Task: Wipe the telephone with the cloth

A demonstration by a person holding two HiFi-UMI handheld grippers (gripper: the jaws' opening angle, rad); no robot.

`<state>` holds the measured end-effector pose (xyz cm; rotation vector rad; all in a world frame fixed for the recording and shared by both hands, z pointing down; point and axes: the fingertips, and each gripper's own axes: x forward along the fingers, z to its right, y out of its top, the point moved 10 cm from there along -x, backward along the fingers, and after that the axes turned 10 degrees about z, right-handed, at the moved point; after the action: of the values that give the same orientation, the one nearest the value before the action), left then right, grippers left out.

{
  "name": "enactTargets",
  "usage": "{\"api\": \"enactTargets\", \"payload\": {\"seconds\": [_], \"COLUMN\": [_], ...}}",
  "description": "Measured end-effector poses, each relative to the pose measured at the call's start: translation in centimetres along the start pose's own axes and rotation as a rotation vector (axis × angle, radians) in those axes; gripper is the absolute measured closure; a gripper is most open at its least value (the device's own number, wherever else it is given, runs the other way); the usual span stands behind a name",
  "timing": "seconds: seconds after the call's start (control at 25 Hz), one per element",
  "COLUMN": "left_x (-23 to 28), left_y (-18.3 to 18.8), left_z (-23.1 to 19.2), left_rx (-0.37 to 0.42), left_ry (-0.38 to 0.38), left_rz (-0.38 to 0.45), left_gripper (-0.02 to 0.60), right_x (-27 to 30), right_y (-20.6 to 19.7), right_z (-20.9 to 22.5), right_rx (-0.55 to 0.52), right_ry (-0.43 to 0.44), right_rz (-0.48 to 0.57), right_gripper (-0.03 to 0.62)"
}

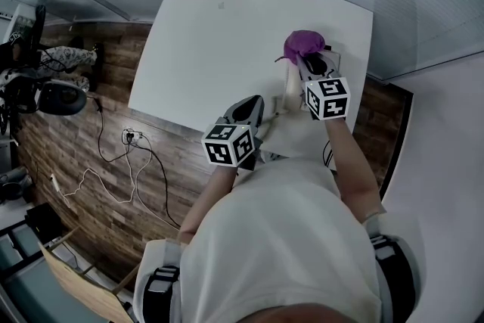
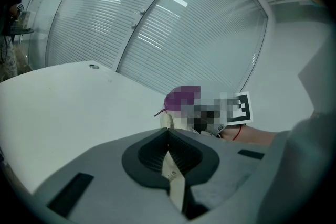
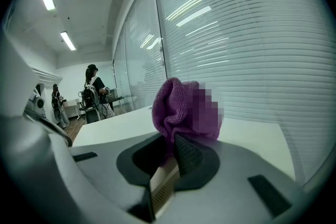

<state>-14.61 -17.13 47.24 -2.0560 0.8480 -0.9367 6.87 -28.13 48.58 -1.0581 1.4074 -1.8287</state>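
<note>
Fingers (image 3: 190, 157) of right gripper (image 3: 173, 139) clamped on purple cloth (image 3: 181, 107), which is bunched into a soft knitted lump. Jaws of left gripper (image 2: 168, 138) pressed together, nothing between them. In head view, cream telephone (image 1: 290, 87) lies on white table (image 1: 227, 34), about four o'clock from table centre, mostly hidden by the grippers. Cloth sits at its twelve o'clock end. Left gripper is at its eight o'clock, just beside it; contact unclear.
</note>
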Motion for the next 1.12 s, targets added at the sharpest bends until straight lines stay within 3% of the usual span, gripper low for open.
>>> {"api": "enactTargets", "payload": {"seconds": [1.12], "left_x": [-3.3], "left_y": [-1.2], "left_z": [0.6], "left_rx": [0.005], "left_ry": [0.003], "left_rz": [0.023], "left_gripper": [0.560], "right_x": [-4.1], "right_y": [-2.2], "right_z": [-3.5], "right_rx": [-0.013], "right_ry": [0.036], "right_rz": [-0.040], "right_gripper": [0.548]}}
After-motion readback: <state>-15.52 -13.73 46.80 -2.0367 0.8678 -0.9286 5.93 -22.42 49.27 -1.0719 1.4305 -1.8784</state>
